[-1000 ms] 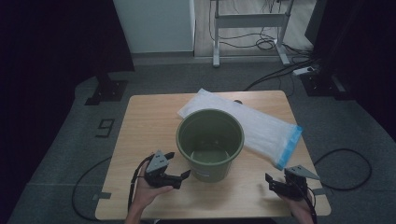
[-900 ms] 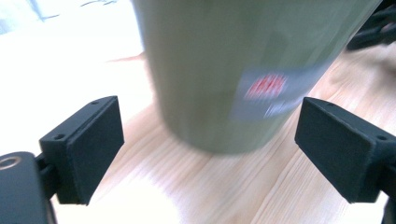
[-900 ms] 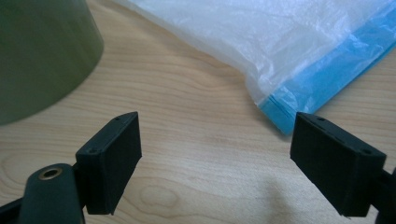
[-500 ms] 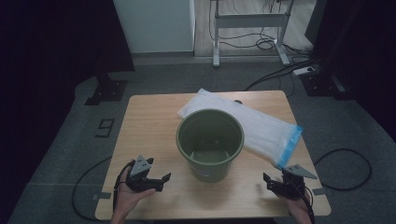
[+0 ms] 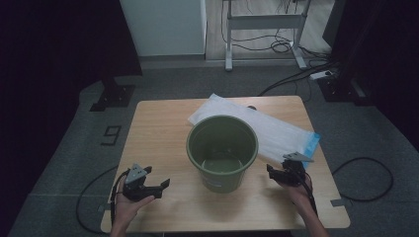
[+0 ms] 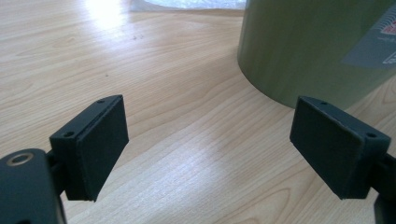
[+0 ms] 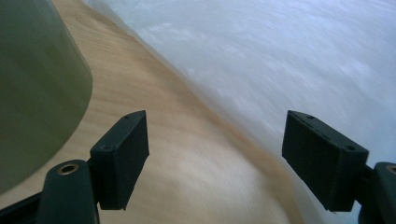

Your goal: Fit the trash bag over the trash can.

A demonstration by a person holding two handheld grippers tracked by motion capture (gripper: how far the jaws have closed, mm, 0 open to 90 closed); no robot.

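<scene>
Scene: a green bucket (image 5: 222, 150) stands upright at the middle of the wooden surface (image 5: 158, 128), and a white plastic bag (image 5: 276, 129) with a blue end lies flat behind it and to its right, partly hidden by the bucket's rim.
Left gripper: your left gripper (image 5: 159, 185) rests low near the front left of the surface, well apart from the bucket, jaws spread with nothing but bare wood between them.
Right gripper: your right gripper (image 5: 274, 172) sits just beside the bucket's right wall, at the near edge of the bag; its jaws have just been closing a little yet stand wide, with nothing between them.
Step in hand: it looks like you are heading for the bag's near edge with the right gripper.
How to do it well: come in low and level so one pad slides under the film and the other lands on top; pinch a single fold near the edge, not a thick bunch.
Watch: the bucket wall is close on your inner side, so avoid nudging it.
Left's job: bring it up to steady the bucket.
</scene>
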